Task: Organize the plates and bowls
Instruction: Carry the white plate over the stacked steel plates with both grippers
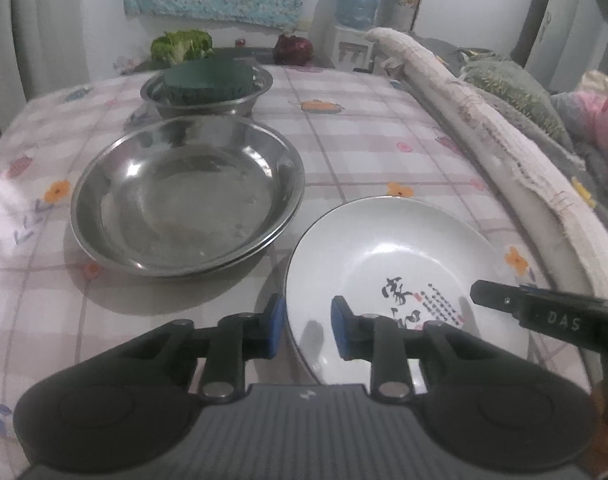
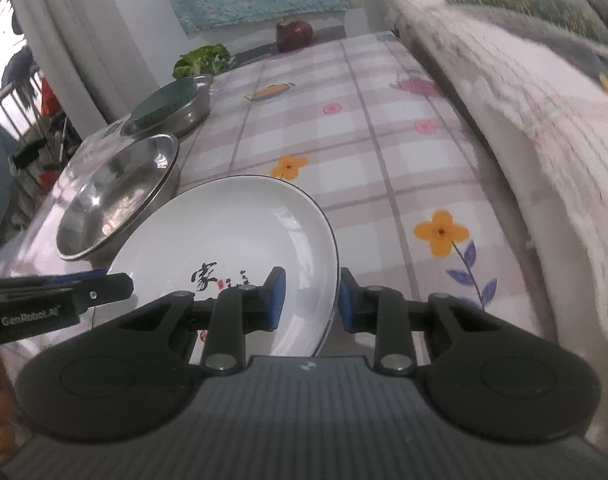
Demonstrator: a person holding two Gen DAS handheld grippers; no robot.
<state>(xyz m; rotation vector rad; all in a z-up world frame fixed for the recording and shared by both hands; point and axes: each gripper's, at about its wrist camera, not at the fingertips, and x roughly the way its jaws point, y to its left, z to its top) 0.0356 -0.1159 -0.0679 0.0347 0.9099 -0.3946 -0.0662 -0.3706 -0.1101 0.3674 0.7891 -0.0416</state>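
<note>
A white plate (image 1: 388, 256) with black calligraphy sits at the near right of the checked tablecloth (image 1: 364, 140). My left gripper (image 1: 306, 328) straddles its left rim, outer pad at the rim and inner pad over the inside wall, jaws narrow and gripping. My right gripper (image 2: 310, 300) holds the opposite rim of the plate (image 2: 232, 232) the same way; its tip (image 1: 478, 292) shows over the plate's right side. Stacked steel plates (image 1: 184, 196) lie to the left. Behind them a steel bowl (image 1: 240, 106) holds an upturned green bowl (image 1: 208, 78).
Broccoli (image 1: 180, 46) and a dark red vegetable (image 1: 293, 50) lie at the table's far edge. A rolled white quilt (image 1: 484, 128) borders the right side. A water jug (image 1: 358, 0) stands behind. Bare cloth stretches beyond the white plate.
</note>
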